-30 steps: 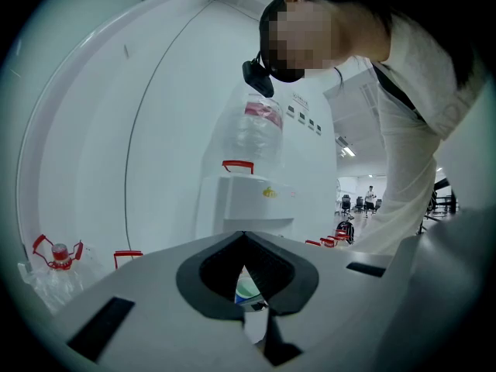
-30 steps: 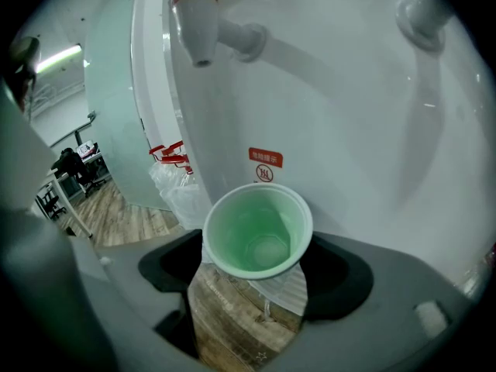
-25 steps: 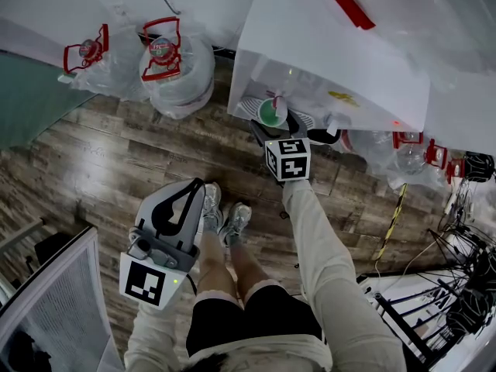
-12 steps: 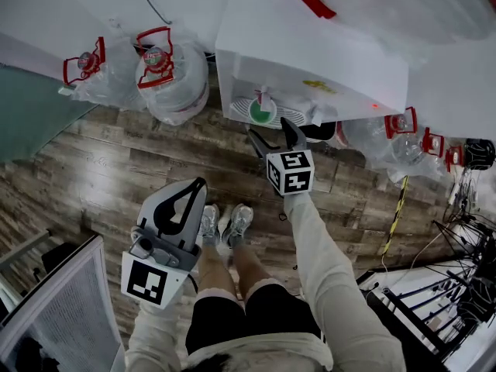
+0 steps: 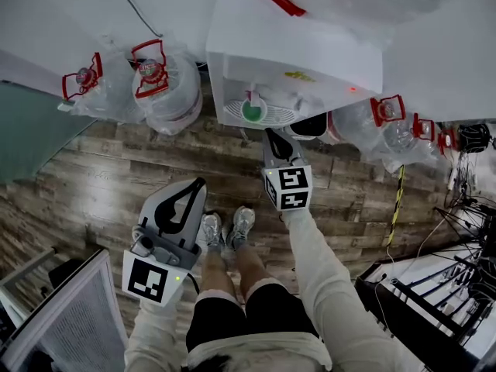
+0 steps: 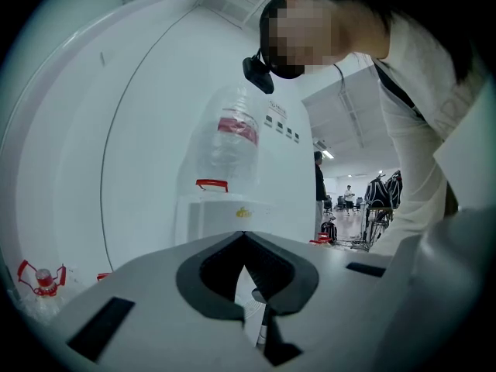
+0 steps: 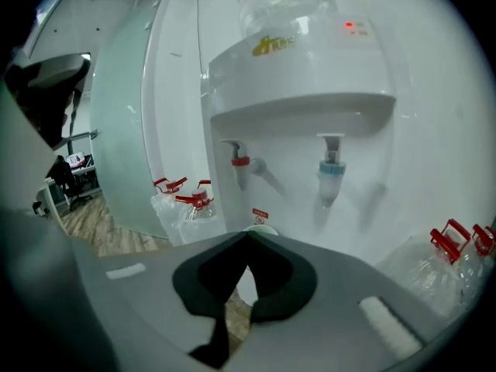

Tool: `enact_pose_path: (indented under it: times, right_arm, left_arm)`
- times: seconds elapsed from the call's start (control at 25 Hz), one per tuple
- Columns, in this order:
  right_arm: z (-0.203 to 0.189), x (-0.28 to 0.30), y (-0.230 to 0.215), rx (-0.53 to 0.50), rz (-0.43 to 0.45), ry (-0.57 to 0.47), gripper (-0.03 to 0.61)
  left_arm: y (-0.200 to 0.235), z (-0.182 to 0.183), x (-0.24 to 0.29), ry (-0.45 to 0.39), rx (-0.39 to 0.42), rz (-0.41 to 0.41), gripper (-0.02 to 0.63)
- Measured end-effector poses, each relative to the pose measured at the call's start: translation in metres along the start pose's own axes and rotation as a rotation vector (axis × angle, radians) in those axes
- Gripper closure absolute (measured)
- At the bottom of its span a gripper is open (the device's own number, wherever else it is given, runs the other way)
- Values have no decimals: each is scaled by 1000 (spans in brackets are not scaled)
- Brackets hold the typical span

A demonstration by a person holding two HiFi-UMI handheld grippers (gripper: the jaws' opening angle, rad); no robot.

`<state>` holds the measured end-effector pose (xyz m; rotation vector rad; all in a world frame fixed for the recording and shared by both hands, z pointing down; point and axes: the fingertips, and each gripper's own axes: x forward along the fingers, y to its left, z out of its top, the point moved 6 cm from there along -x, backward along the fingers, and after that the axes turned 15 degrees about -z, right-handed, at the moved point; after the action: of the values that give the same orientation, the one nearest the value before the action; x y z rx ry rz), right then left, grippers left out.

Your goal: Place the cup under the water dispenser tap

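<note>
Cup [image 5: 251,111]: stands upright on the drip tray [image 5: 277,115] of the water dispenser [image 5: 310,56], directly below the red tap [image 7: 240,162]. Nothing touches it.

Right hand-held gripper [image 5: 275,138]: at 5 o'clock of the cup, near it but clear. Its jaws have just been closing and now meet tip to tip with nothing between them. Left hand-held gripper [image 5: 196,184]: at 7 o'clock of the cup, well apart, jaws also together and empty.

Progress, my judgement: placement looks done, since the cup is released and sits under a tap. What may remain is only backing my hands away. I cannot tell whether the red or the blue tap [image 7: 331,170] was intended.

View comparison:
- Head view: shows the cup's green mouth from above and its seat on the grille. The blue tap is hidden under the dispenser's overhang.
- Right gripper view: shows both taps from the front, red at 9 o'clock of blue. Of the cup it shows only a sliver of rim above my jaws.
- Left gripper view: no cup. It shows the bottle [image 6: 229,142] atop the dispenser.
- Spare bottles [image 5: 167,68] lie on the floor [image 5: 101,169] at 9 o'clock of the dispenser.
</note>
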<state>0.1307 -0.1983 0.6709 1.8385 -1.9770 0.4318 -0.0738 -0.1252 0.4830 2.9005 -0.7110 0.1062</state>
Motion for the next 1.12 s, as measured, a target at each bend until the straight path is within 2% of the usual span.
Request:
enact_pose_path:
  times: [0.28,0.48,1.12]
  right_arm:
    - [24,-50,3,48,-24,-59,569]
    - [42,-87,6,45,-50,-84,569]
    - [111,-211,-3,84,-120,-173,569]
  left_arm:
    - [-8,18,-14,0,8,-32,609]
    - [-19,31,-19,14,20,-61,609]
    - [-55,109,-39,-20,83,-111,609]
